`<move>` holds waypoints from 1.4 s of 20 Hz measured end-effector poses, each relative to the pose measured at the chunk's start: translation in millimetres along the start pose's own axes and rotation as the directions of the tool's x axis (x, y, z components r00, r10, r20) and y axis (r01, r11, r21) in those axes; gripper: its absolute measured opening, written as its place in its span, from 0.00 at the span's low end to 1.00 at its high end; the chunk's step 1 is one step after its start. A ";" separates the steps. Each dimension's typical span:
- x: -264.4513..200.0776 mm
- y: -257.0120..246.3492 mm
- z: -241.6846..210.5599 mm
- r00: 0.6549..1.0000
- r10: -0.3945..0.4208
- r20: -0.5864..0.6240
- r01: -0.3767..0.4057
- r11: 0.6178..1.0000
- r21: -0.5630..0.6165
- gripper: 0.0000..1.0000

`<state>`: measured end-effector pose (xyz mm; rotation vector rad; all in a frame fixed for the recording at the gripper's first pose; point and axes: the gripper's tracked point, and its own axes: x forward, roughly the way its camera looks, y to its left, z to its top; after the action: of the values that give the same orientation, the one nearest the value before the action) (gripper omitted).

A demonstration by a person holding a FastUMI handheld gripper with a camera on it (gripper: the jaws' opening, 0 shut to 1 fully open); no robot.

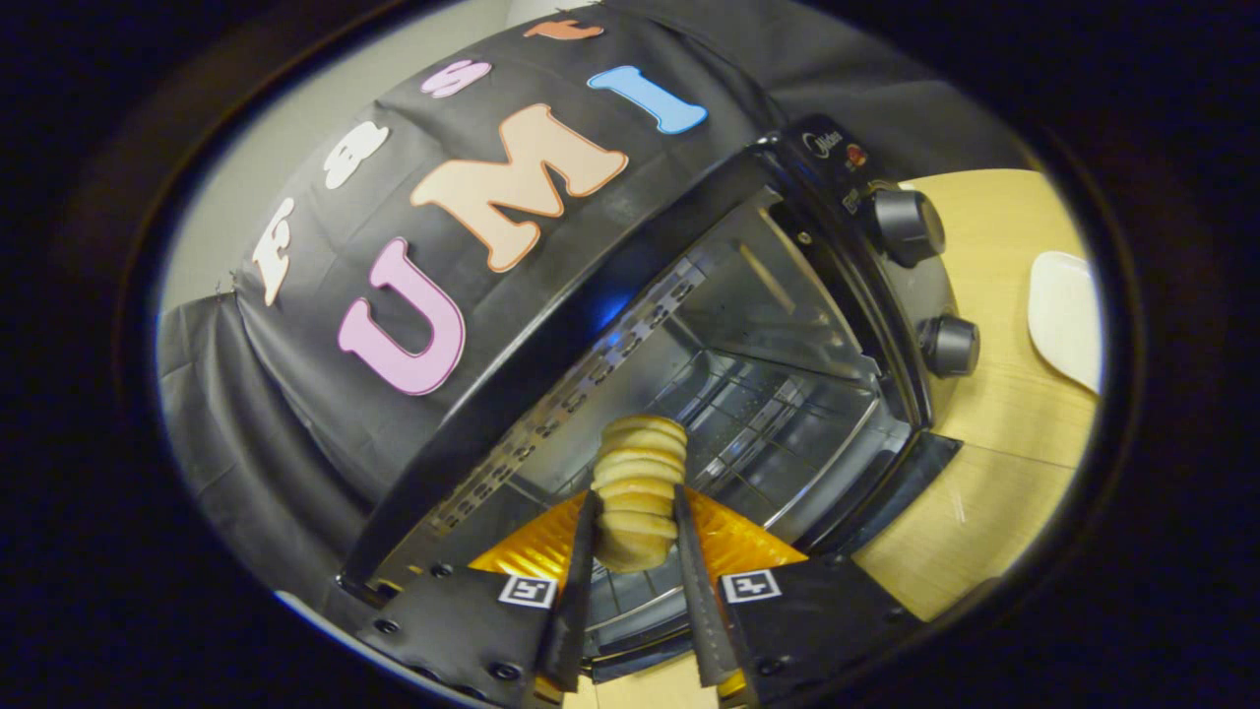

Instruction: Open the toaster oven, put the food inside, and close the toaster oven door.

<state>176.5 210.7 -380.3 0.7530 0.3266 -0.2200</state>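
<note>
While the oven (pixel 689 325) is standing open on the counter (pixel 994 473), the jaws (pixel 635 551) are pinching the pastry (pixel 638 487) (ridged, pale) just before its rack (pixel 778 433); a plate (pixel 1065 315) is lying beyond the knobs (pixel 930 286).

My hand-held gripper (pixel 635 551) covers both flanks of the ridged pastry (pixel 638 487) and the toaster oven (pixel 787 394) door's near part. Right of the oven, a white plate (pixel 1065 317) (partly cut off) lies on the bench (pixel 994 433).
</note>
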 end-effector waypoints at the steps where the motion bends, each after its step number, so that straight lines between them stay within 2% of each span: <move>1: 1.5 0.7 -1.3 1.000 0.000 -0.007 0.000 1.000 -0.002 0.56; 10: -15.9 2.1 4.3 0.997 0.065 -0.037 -0.066 0.997 -0.048 0.89; 13: -32.6 4.8 4.1 0.994 0.094 -0.061 -0.097 0.994 -0.050 0.96; 18: -71.2 9.8 11.4 0.983 0.165 -0.085 -0.170 0.984 -0.055 0.97; 23: -119.3 10.1 13.3 0.962 0.247 -0.114 -0.261 0.957 -0.129 0.98; 28: -164.3 -10.5 21.1 0.957 0.271 -0.103 -0.288 0.935 -0.206 0.98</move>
<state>25.3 201.4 -312.2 0.5811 0.3034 0.1129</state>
